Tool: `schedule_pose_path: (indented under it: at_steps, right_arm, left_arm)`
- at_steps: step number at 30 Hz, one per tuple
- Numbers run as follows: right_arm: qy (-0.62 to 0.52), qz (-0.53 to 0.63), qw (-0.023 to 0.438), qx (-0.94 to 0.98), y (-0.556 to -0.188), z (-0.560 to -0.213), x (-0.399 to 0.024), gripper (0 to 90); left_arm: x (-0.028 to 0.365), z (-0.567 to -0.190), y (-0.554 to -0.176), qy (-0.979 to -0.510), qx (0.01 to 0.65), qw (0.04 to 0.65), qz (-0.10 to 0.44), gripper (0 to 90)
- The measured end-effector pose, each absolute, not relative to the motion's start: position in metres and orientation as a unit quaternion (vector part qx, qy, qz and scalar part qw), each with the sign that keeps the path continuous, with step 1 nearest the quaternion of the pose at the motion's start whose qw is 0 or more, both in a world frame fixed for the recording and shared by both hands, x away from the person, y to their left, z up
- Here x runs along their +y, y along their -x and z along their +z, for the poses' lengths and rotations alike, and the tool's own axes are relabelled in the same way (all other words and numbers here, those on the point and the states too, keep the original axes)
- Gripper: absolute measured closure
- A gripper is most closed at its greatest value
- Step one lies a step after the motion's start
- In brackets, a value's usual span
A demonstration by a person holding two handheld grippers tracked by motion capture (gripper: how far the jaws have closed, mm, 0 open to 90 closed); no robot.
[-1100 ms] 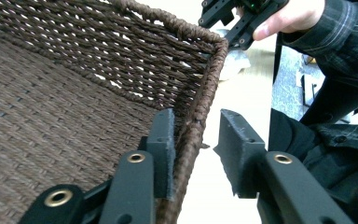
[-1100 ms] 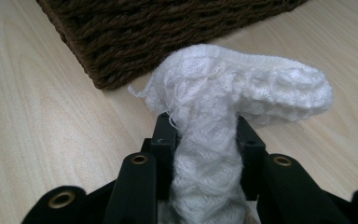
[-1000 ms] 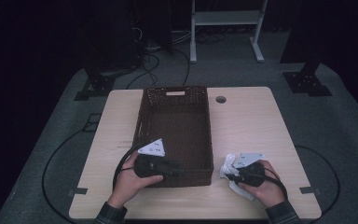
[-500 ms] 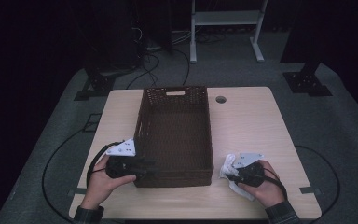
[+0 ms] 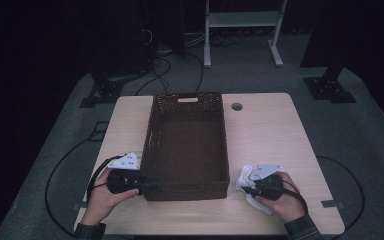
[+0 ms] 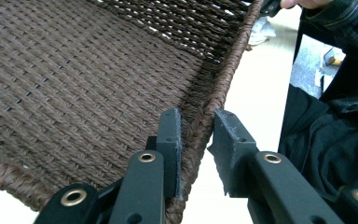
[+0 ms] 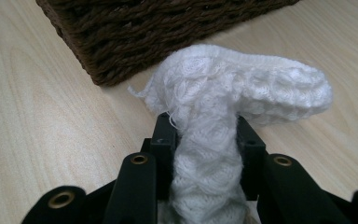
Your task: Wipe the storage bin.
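A dark brown woven basket (image 5: 187, 97) stands in the middle of the light wooden table (image 5: 265, 130). My left gripper (image 5: 147, 183) is at the basket's near left corner and straddles its wall (image 6: 200, 126). One jaw is inside against the weave, the other just outside the rim. The jaws have just been closing with the wall between them, and a thin gap still shows at the outer pad (image 6: 228, 135). Right of the basket's near corner, my right gripper (image 5: 247, 187) is shut on a white knitted cloth (image 7: 242, 88), whose top flops over the jaws.
A round cable hole (image 5: 237, 106) lies in the table to the right of the basket's far end. The basket's near right corner (image 7: 107, 51) sits just ahead of the held cloth. Cables and stand legs lie on the dark floor beyond the table.
My left hand has moved left, from above the basket's near left part to outside its left wall, and the gripper now sits on the corner. The right hand and cloth have stayed put.
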State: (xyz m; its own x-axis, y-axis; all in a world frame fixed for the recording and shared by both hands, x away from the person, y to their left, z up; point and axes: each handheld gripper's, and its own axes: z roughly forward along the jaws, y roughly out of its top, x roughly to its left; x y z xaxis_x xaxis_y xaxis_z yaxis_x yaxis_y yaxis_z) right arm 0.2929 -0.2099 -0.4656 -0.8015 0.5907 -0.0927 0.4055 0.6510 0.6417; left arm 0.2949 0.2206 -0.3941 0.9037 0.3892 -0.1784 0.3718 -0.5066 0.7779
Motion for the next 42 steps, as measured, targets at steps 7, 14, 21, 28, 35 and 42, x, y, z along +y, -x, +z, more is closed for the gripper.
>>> schedule_pose_path:
  at_steps: [7,14,21,28,35,42]
  right_arm:
    - [-0.282,0.312,0.149,0.895,-0.293,-0.465,-0.211,66.9]
    - [-0.283,0.312,0.151,0.894,-0.294,-0.465,-0.213,66.9]
    - [-0.290,0.307,0.156,0.893,-0.293,-0.463,-0.218,66.9]
    - [-0.302,0.304,0.161,0.889,-0.293,-0.462,-0.227,66.9]
    - [-0.321,0.307,0.167,0.880,-0.293,-0.461,-0.238,66.9]
    - [-0.331,0.308,0.167,0.876,-0.296,-0.464,-0.242,66.8]
  left_arm:
    - [0.204,-0.398,-0.297,-0.863,0.214,0.458,0.009,74.5]
    - [0.188,-0.401,-0.301,-0.857,0.218,0.466,0.001,75.7]
    - [0.166,-0.402,-0.305,-0.857,0.217,0.468,0.000,76.6]
    - [0.138,-0.404,-0.310,-0.863,0.212,0.458,0.011,76.4]
    - [0.117,-0.406,-0.313,-0.864,0.220,0.452,0.027,78.6]
    - [0.094,-0.405,-0.320,-0.865,0.233,0.444,0.039,78.0]
